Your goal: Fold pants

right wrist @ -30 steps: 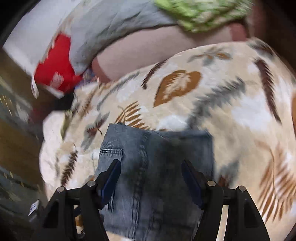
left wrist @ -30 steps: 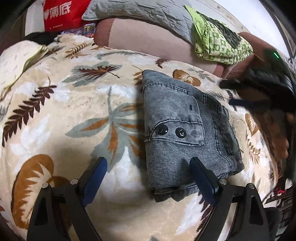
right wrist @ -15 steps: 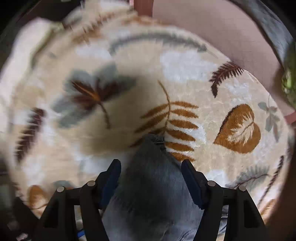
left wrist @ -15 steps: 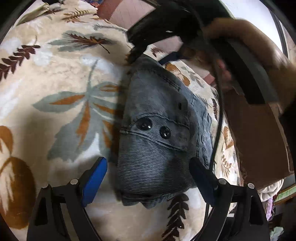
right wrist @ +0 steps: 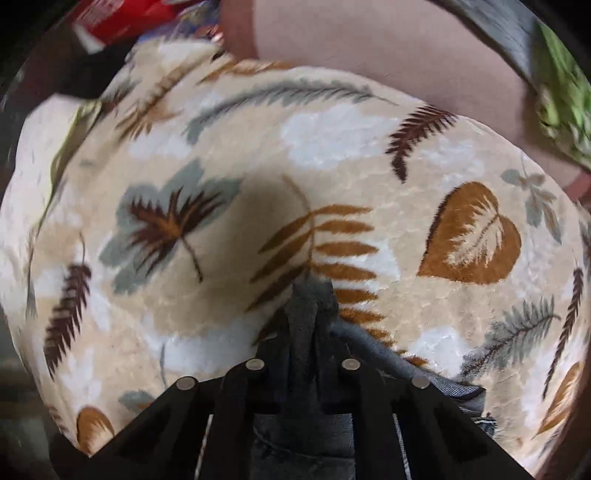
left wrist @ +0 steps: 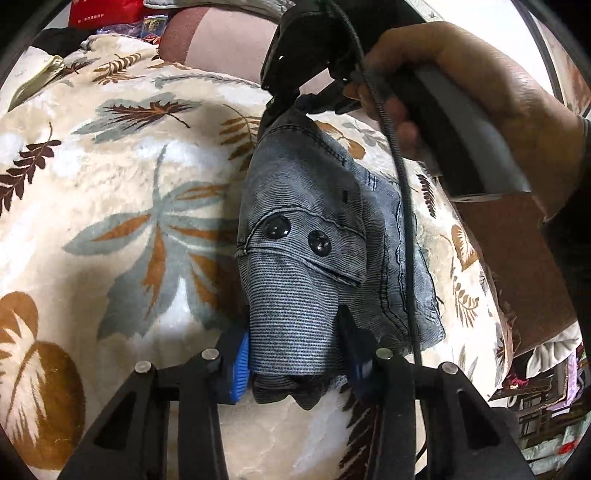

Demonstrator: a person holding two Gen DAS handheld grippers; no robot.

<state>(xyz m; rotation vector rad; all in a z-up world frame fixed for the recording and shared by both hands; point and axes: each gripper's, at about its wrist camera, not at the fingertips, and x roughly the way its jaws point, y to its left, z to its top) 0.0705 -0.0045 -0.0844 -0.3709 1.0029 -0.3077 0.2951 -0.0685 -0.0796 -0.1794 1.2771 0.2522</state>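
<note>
Grey-blue folded denim pants [left wrist: 306, 221] with two dark buttons lie on a cream leaf-print blanket [left wrist: 129, 184]. My left gripper [left wrist: 295, 354] is at their near end. Its jaws are closing, and both blue pads press the bunched fabric from either side. At the far end, my right gripper [left wrist: 295, 107], held by a hand [left wrist: 461, 81], pinches the upper corner. In the right wrist view the right gripper [right wrist: 308, 343] is shut with a dark ridge of pants [right wrist: 310, 299] sticking out between its fingers.
A pink cushion [left wrist: 229, 48] and a red bag [left wrist: 107, 13] lie beyond the blanket. Green patterned cloth [right wrist: 561, 110] lies at the far right. The blanket drops off at the right, towards clutter on the floor [left wrist: 543, 387].
The left jaws closed in from wide apart onto the near end of the pants. The right gripper swung across to the far corner and shut on it, bunching the cloth.
</note>
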